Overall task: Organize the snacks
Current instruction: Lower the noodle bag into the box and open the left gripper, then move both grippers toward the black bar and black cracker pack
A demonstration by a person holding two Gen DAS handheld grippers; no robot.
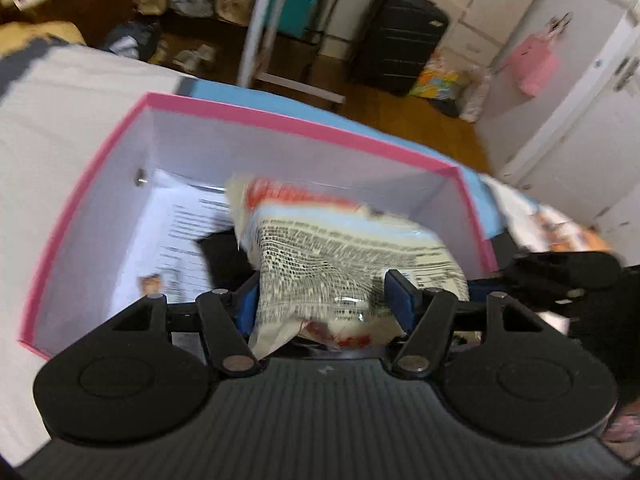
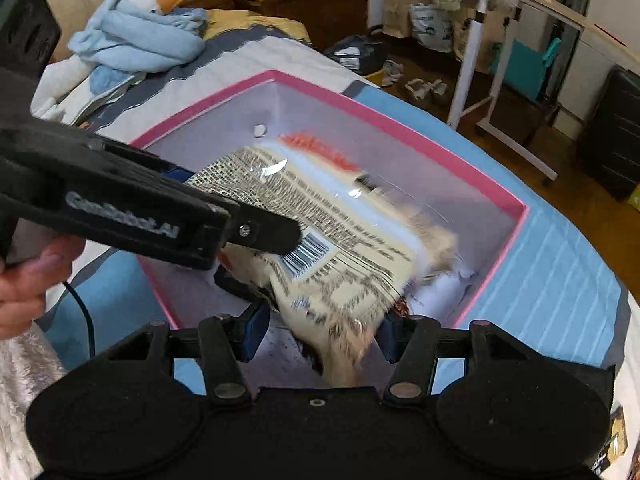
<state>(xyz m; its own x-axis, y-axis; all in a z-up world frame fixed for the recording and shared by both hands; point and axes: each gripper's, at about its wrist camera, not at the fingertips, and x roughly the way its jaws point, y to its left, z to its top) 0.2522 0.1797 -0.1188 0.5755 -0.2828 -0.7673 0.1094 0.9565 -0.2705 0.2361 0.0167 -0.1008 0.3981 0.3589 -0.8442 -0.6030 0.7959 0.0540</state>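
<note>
Bed with a blue striped cover (image 2: 560, 280) underneath everything, a crumpled pale blue blanket (image 2: 132, 40) far ahead and to the left of the right gripper. Pink-rimmed white box (image 1: 280, 122) open-topped, straight ahead of and below both grippers, a printed sheet (image 1: 180, 240) flat on its floor.

Snack bag (image 1: 344, 256) hanging inside the box, slung between the two tools. Cream plastic film, dense black print, a barcode, a red band at the far end, glossy highlights. Probably light, soft and crinkly, slippery under the pads, contents likely crushable; best taken at the flat sealed ends, not across the puffed middle.

Left gripper (image 1: 324, 300) about half spread, blue pads flanking the near end of the bag; whether pressing or just released, cannot tell through the blur. Right gripper (image 2: 320, 334) likewise about half spread around the opposite corner, the grip equally unclear. Hand (image 2: 24, 284) on the left tool's handle, at the frame edge.
</note>
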